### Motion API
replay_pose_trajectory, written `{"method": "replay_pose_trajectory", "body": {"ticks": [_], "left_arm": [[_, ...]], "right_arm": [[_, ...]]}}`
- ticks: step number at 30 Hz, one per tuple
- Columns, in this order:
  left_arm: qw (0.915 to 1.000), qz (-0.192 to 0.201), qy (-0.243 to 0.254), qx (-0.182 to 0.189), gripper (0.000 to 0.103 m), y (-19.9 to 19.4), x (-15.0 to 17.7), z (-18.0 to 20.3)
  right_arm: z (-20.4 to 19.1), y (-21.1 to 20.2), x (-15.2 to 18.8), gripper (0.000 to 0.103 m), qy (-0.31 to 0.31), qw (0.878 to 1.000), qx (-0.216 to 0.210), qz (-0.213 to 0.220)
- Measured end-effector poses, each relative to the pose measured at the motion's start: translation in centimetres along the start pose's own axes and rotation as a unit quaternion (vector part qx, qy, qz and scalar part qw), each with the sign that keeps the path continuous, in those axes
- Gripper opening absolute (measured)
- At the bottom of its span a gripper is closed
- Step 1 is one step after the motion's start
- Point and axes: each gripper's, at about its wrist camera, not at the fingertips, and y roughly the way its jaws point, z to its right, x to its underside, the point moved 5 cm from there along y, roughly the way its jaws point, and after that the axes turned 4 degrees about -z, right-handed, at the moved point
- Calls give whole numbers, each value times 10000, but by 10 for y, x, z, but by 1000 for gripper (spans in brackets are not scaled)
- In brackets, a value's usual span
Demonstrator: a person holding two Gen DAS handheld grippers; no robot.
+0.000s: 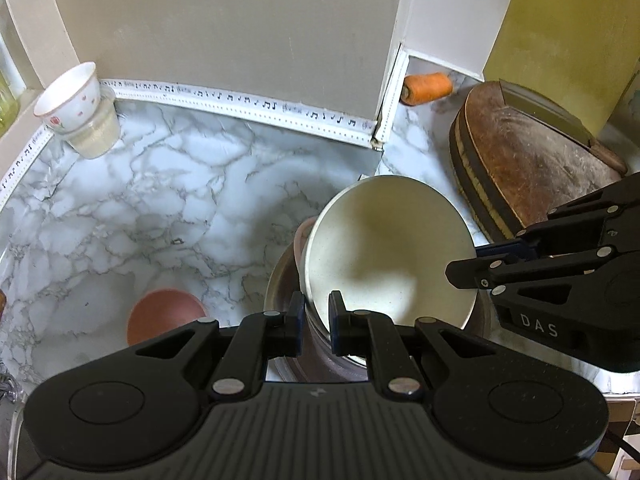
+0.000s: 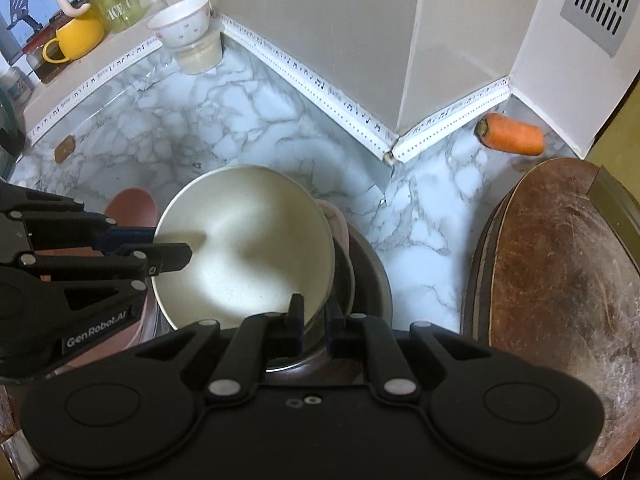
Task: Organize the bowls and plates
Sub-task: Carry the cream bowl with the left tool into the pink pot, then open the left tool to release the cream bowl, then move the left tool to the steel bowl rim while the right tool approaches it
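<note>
Left gripper (image 1: 314,312) clamps the cream bowl (image 1: 384,252) rim at 6 o'clock; right gripper (image 2: 314,314) clamps the opposite rim. Rigid, slick, breakable; probably light.

Home kitchen. Marble-pattern tabletop (image 2: 256,128) in a wall corner; carrot (image 2: 512,134); worn wooden chopping board (image 2: 560,280); yellow mug (image 2: 78,38) on the ledge; stacked cups (image 1: 78,112).
</note>
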Motion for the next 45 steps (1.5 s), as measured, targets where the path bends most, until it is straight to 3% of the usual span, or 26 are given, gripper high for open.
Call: {"method": "replay_pose_trajectory", "body": {"ticks": [11,20,32,45], "left_arm": [[9997,-184,100,82,11,19,1,4],[9998,-131,139,77,11,19,2,5],[9997,-149,48,174,12,18,4,4],[9997,-27,9,248,15,2,12,6]], "right_arm": [[10,16,3,10,35,9998,-35,-184],[9,17,2,12,-72,9999,-9,-132],[7,17,4,22,-68,9999,12,-87],[10,5,14,23,125,9999,-7,19]]}}
